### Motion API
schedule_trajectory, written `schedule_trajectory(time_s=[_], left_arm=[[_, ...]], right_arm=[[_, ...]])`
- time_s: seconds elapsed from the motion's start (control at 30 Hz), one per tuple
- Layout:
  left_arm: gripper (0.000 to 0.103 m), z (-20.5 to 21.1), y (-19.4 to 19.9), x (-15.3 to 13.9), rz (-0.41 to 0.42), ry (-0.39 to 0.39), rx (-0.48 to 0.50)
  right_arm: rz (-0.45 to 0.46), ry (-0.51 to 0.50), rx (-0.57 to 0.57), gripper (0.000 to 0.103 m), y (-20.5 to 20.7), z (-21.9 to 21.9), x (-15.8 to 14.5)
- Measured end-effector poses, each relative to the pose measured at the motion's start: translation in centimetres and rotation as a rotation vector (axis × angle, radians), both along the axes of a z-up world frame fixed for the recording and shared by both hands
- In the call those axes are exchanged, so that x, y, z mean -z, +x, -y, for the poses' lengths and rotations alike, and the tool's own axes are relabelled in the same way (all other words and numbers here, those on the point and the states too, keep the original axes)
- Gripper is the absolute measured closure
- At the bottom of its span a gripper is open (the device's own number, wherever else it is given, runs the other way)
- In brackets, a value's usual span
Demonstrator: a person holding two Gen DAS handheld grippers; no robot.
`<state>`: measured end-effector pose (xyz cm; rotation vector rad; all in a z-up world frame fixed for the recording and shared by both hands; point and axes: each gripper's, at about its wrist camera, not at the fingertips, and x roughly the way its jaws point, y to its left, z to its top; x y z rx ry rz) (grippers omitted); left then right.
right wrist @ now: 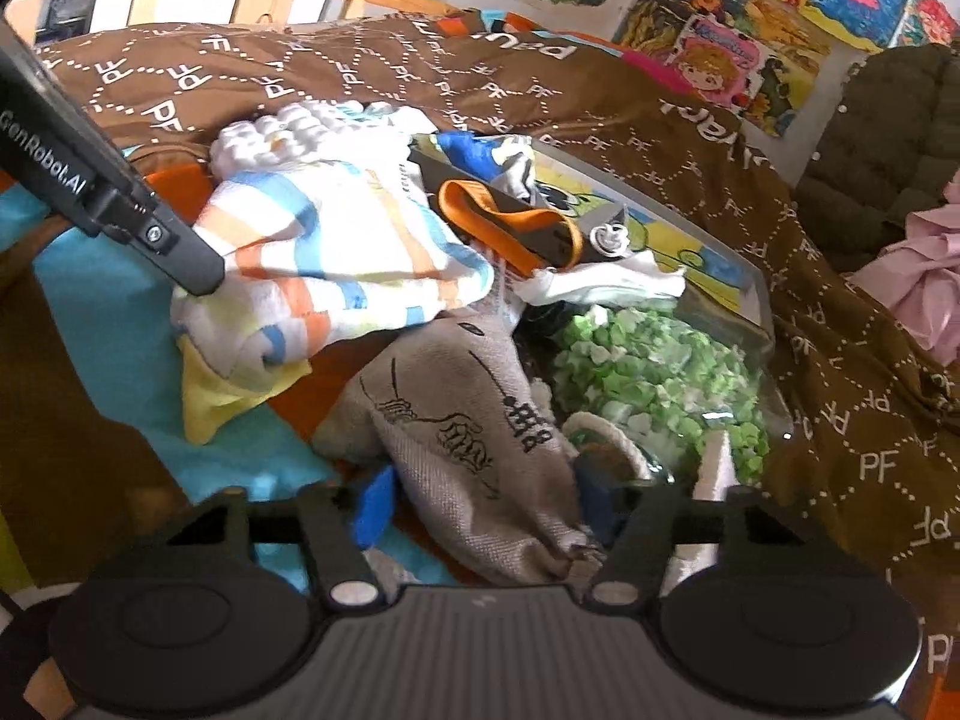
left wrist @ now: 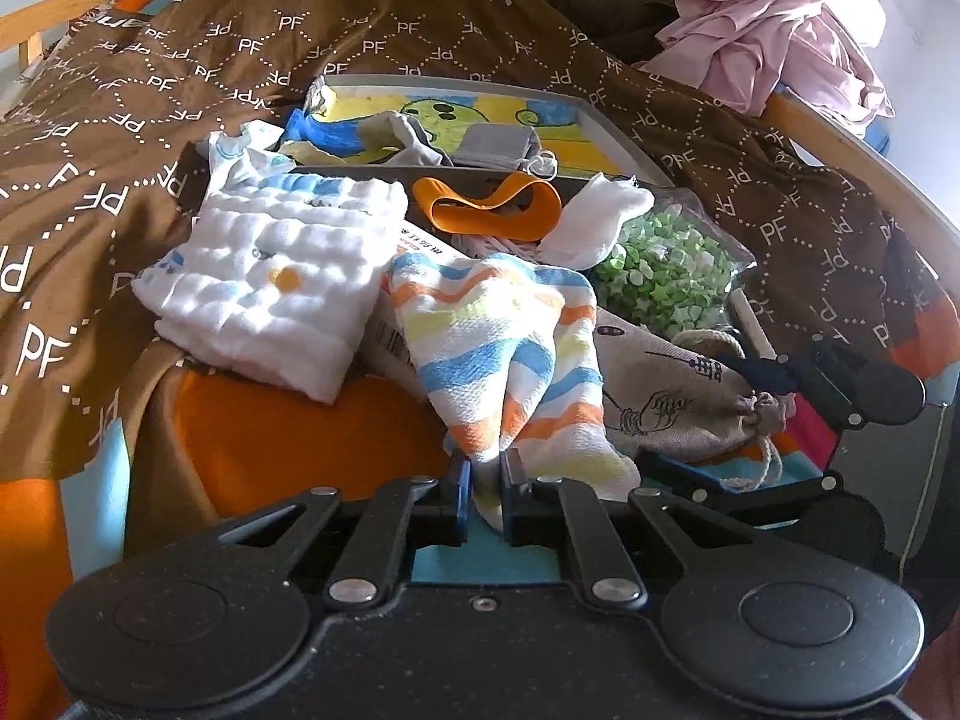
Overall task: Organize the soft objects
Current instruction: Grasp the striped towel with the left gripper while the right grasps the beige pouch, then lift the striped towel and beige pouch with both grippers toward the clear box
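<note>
While pinched in left fingers [left wrist: 485, 474], striped towel [left wrist: 510, 348] | right fingers [right wrist: 486, 510] straddling drawstring bag [right wrist: 456, 420], grip unclear

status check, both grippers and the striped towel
Left gripper shut on striped towel. Right gripper astride pouch, grip unclear. Towel overlaps pouch; bag of green stars alongside.

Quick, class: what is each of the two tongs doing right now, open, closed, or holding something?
Left tongs: closed on the striped towel.
Right tongs: around the neck of the grey drawstring bag; whether they grip it cannot be told.
</note>
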<state>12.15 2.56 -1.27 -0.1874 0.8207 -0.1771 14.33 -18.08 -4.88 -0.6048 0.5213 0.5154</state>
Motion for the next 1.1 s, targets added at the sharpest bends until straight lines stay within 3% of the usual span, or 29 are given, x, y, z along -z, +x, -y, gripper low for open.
schedule_trajectory(time_s=[0.1, 0.2, 0.4, 0.57, 0.73, 1.1], left_arm=[[0.095, 0.2, 0.2, 0.1, 0.008, 0.005, 0.004], [0.096, 0.3, 0.4, 0.1, 0.014, 0.006, 0.003], [0.096, 0.6, 0.3, -0.1, 0.034, 0.021, 0.01], [0.096, 0.5, 0.7, 0.1, 0.035, 0.023, -0.004], [0.097, 0.7, 0.5, -0.8, 0.111, 0.053, -0.015], [0.097, 2.1, -0.5, -3.4, 0.329, 0.298, 0.012]], right_arm=[[0.0, 0.009, 0.017, 0.073, 0.0, 0.3, -0.2], [0.011, 0.025, 0.034, 0.079, -0.1, 0.5, -0.4], [0.029, 0.062, 0.044, 0.08, -0.3, 1.0, -1.1], [0.1, 0.098, 0.036, 0.08, -0.9, 1.3, -1.9], [0.164, 0.169, 0.021, 0.08, -1.4, 1.8, -2.9], [0.23, 0.25, 0.026, 0.08, -1.9, 2.6, -4.1]])
